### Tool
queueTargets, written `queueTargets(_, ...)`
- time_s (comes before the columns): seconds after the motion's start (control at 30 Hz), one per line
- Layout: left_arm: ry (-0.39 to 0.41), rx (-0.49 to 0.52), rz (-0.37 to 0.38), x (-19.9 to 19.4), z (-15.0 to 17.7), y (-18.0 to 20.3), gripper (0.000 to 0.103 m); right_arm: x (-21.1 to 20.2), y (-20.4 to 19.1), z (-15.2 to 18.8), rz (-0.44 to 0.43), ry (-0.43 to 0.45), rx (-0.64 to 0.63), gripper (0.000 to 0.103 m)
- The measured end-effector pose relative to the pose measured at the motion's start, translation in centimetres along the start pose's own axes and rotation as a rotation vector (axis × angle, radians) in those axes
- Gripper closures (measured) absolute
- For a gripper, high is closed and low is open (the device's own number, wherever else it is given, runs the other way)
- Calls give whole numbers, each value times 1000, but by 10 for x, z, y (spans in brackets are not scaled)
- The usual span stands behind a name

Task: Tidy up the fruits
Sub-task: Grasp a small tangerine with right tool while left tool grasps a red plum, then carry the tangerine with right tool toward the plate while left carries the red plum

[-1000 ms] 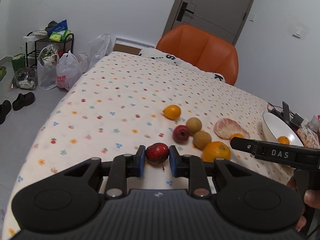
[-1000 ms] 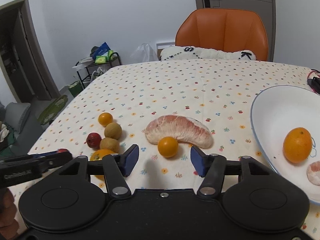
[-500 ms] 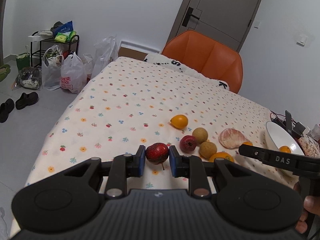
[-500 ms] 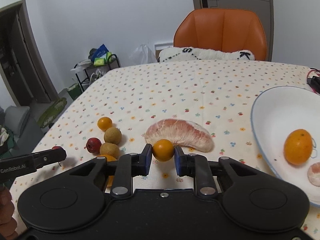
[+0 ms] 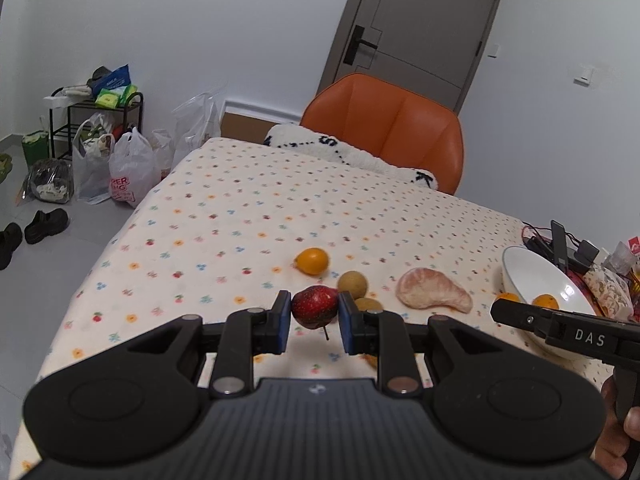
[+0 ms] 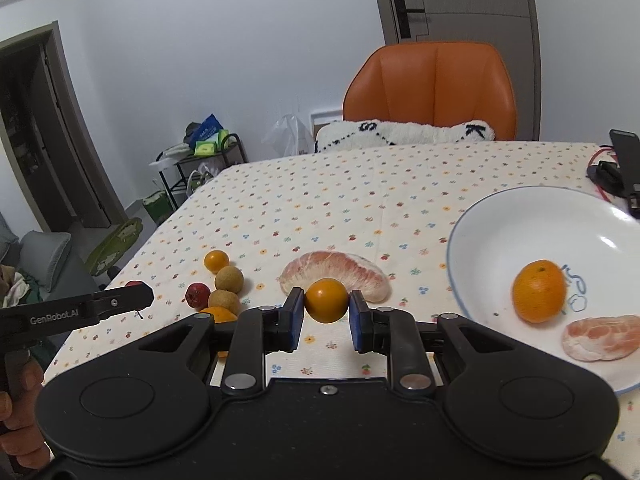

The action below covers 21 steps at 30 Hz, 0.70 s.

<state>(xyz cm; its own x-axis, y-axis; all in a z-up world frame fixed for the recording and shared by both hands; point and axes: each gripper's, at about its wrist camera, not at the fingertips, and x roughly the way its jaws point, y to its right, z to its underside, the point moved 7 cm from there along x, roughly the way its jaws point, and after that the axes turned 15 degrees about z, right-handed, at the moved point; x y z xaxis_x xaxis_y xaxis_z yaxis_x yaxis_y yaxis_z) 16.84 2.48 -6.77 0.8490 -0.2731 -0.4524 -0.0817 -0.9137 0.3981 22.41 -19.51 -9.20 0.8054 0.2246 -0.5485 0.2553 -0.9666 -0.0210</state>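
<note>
My left gripper [image 5: 314, 312] is shut on a dark red fruit [image 5: 315, 308] with a short stem, held above the tablecloth. My right gripper [image 6: 325, 307] is shut on a small orange [image 6: 326, 300], lifted in front of a peeled pomelo segment [image 6: 344, 274]. To the right stands a white bowl [image 6: 472, 236] with an orange [image 6: 538, 291] and a pomelo piece [image 6: 602, 337] inside. On the cloth lie a small orange [image 6: 216, 261], two brown round fruits [image 6: 229, 279], a red fruit [image 6: 197, 295] and a larger orange [image 6: 218, 314], partly hidden.
A flower-print cloth covers the table [image 5: 256, 208]. An orange chair [image 5: 384, 128] with a white cushion [image 5: 348, 156] stands at the far edge. Cables and a phone stand [image 5: 560, 240] lie beyond the bowl. Bags and a rack [image 5: 96, 148] stand on the floor at left.
The right gripper closed on the small orange and lifted it. The left gripper has risen with the red fruit and moved towards the other fruits.
</note>
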Motion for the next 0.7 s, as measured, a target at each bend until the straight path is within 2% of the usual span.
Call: queueTargets(0.7, -25, 101, 53, 27, -4, 69, 80, -22, 69, 1, 45, 62, 108, 81)
